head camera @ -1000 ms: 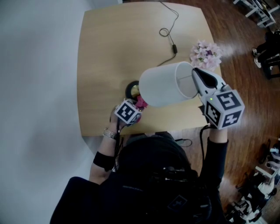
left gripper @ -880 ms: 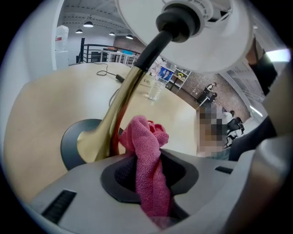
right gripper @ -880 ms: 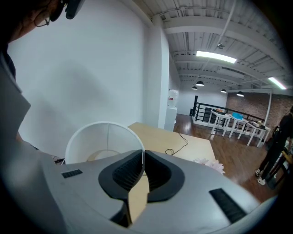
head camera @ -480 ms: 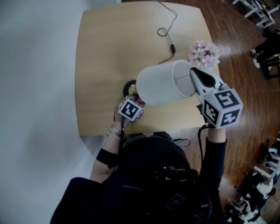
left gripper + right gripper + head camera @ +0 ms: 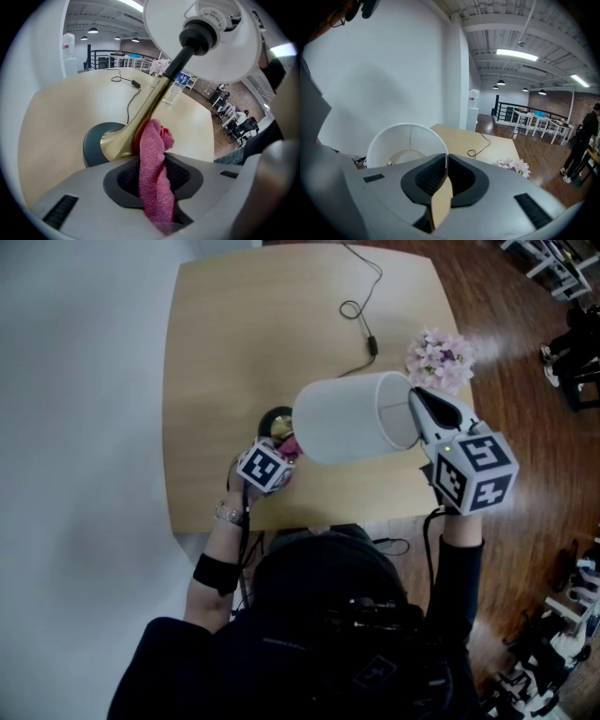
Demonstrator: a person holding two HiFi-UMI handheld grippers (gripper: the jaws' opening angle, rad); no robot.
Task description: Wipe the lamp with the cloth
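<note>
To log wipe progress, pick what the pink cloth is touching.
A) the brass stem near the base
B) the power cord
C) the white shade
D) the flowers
A: in the left gripper view, the pink cloth, clamped in the left gripper, rests against the brass stem just above the dark base.

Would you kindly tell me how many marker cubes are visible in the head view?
2. One cube rides the left gripper, near the table's front edge beside the lamp base; the other cube rides the right gripper, right of the lampshade. None seems hidden.
</note>
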